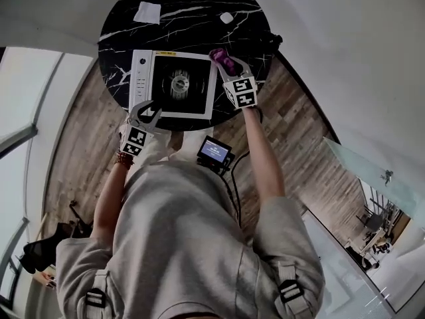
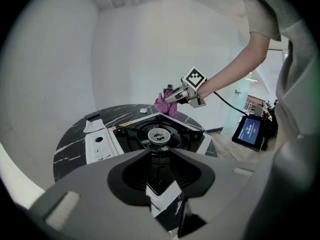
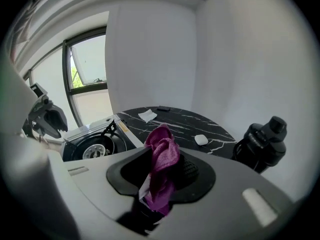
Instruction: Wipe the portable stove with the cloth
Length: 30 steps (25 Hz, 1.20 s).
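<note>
The portable stove [image 1: 176,84], white-framed with a black burner well, sits at the near edge of the round black marble table [image 1: 119,25]. My right gripper [image 1: 226,62] is shut on a bunched purple cloth [image 1: 221,60] and hovers above the stove's right rear corner. In the right gripper view the cloth [image 3: 162,159] hangs between the jaws, with the stove [image 3: 92,144] to the left. My left gripper [image 1: 147,113] stands open and empty at the stove's near left corner. In the left gripper view the burner [image 2: 159,134] lies ahead, with the cloth [image 2: 166,105] beyond it.
A folded white paper [image 1: 147,12] and a small white object [image 1: 226,17] lie at the table's far side. A black bottle [image 3: 262,141] stands at the table's right edge. A small lit screen [image 1: 214,151] with a cable sits below the table edge, over wooden floor.
</note>
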Each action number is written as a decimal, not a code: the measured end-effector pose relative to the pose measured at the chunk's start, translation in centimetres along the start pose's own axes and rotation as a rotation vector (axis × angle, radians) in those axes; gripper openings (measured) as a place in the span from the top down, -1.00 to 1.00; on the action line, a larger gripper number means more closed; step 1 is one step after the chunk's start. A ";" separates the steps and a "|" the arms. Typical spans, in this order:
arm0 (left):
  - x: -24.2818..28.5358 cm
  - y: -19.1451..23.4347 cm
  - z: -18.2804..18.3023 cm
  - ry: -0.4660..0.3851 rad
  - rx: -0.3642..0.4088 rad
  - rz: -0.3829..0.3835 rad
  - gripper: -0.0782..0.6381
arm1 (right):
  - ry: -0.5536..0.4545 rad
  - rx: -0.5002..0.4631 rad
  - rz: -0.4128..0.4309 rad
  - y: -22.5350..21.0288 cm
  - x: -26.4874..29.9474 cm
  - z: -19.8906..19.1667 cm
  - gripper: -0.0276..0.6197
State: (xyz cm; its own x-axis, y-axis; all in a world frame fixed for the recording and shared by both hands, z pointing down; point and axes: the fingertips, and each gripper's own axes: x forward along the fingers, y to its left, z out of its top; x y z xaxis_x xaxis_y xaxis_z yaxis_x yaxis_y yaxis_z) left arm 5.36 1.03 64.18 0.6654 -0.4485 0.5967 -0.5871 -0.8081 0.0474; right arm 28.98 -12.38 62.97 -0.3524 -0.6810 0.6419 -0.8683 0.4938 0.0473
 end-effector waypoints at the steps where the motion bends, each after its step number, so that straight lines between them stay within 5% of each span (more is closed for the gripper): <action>1: 0.2 -0.1 -0.2 0.000 -0.012 0.000 0.48 | 0.023 -0.002 0.005 -0.1 0.8 -0.4 0.52; 8: 2.1 -0.2 -1.9 0.062 -0.033 -0.003 0.40 | 0.162 -0.142 0.024 -0.1 3.8 -0.8 0.55; 19: 3.5 -1.2 -3.5 0.144 0.090 -0.007 0.43 | 0.257 -0.131 0.033 1.5 2.8 -3.7 0.55; 30: 3.4 -1.4 -3.4 0.150 0.084 -0.055 0.45 | 0.337 -0.237 0.039 2.9 1.7 -5.4 0.56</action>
State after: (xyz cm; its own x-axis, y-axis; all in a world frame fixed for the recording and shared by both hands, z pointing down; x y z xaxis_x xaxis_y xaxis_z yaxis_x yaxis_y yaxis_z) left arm 6.90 1.90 68.86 0.6154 -0.3463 0.7081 -0.5073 -0.8616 0.0195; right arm 27.71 -9.15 68.32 -0.2154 -0.4636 0.8595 -0.7380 0.6536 0.1676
